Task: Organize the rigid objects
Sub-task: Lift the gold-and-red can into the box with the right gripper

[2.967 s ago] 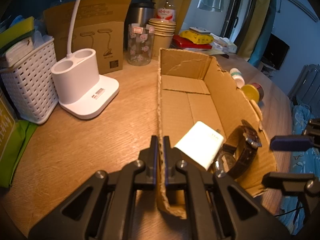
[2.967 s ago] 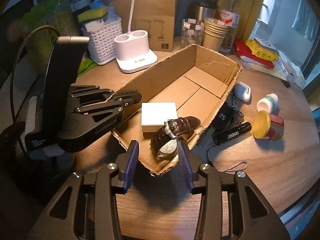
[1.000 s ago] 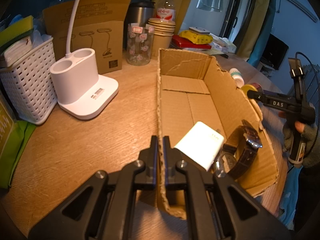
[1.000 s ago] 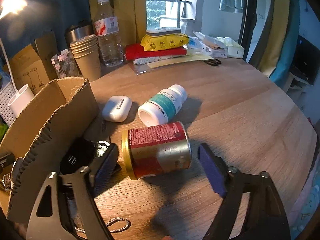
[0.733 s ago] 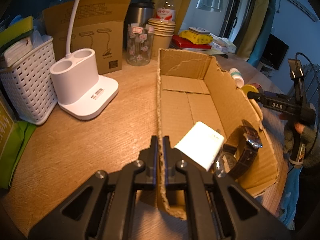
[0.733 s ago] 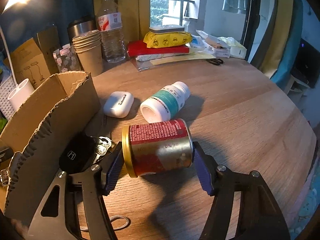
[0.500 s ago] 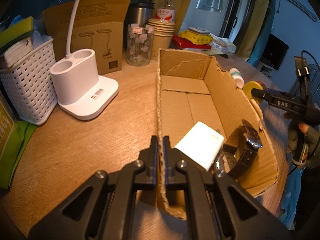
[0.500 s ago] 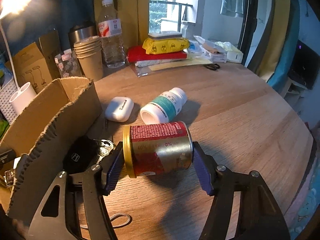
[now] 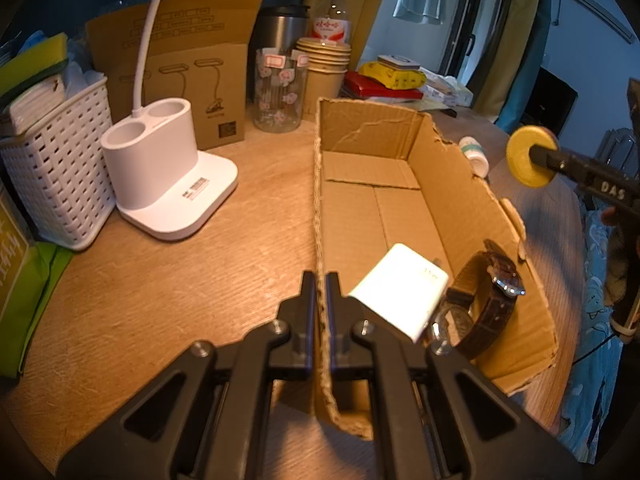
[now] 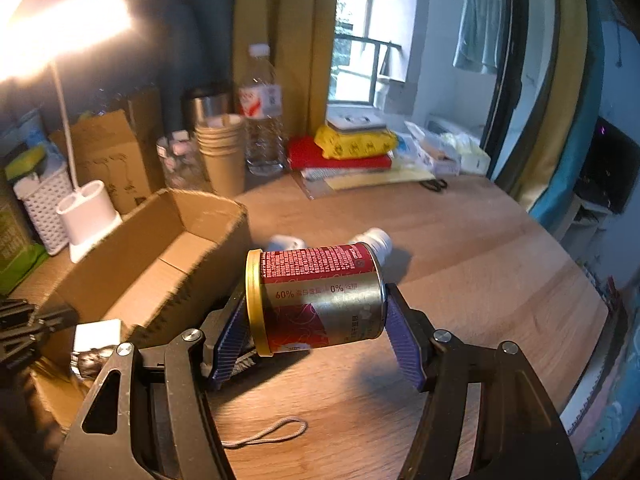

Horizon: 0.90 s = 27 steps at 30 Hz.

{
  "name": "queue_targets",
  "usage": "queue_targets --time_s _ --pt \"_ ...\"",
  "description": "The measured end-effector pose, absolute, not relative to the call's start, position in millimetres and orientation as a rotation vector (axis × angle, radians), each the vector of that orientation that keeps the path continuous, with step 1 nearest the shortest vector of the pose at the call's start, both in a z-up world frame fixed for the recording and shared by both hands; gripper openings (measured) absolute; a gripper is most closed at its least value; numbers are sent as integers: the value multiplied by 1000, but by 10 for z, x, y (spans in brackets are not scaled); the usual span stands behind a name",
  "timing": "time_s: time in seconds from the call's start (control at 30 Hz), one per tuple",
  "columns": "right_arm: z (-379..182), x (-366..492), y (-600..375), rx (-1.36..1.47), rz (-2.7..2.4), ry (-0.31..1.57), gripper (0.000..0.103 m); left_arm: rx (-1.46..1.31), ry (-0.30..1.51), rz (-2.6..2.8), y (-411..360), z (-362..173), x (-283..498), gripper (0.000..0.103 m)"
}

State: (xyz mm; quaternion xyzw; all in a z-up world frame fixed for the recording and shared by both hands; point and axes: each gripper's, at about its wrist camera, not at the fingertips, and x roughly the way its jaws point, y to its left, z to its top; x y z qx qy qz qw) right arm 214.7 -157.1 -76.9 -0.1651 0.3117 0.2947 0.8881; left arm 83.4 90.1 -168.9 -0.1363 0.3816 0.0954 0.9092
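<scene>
My left gripper (image 9: 320, 300) is shut on the near left wall of the open cardboard box (image 9: 448, 184). Inside the box lie a white square box (image 9: 398, 290) and a brown leather watch (image 9: 486, 306). My right gripper (image 10: 316, 328) is shut on a red and silver can with a yellow lid (image 10: 316, 298), held sideways above the table to the right of the cardboard box (image 10: 132, 264). In the left wrist view the can's yellow lid (image 9: 530, 157) shows in the air beyond the box's right wall.
A white pill bottle (image 10: 376, 240) and a white earbud case (image 10: 282, 242) lie on the table behind the can. A white lamp base (image 9: 168, 176), a white basket (image 9: 56, 168), a glass jar (image 9: 280, 96) and paper cups (image 9: 324, 76) stand left and behind the box. A grey cord loop (image 10: 272, 434) lies near.
My right gripper moved from the watch to the can, closed on it and lifted it off the table. The left gripper has stayed on the box wall.
</scene>
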Motion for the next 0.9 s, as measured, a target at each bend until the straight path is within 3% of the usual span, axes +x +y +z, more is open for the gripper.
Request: queue_targets --time_s 0.47,0.9 --pt "-491 1751 -1139 -363 759 579 68 -282 787 196 897 -1691 832 4" --pt "-647 1627 -782 -355 850 615 68 -281 787 197 895 -1694 831 4"
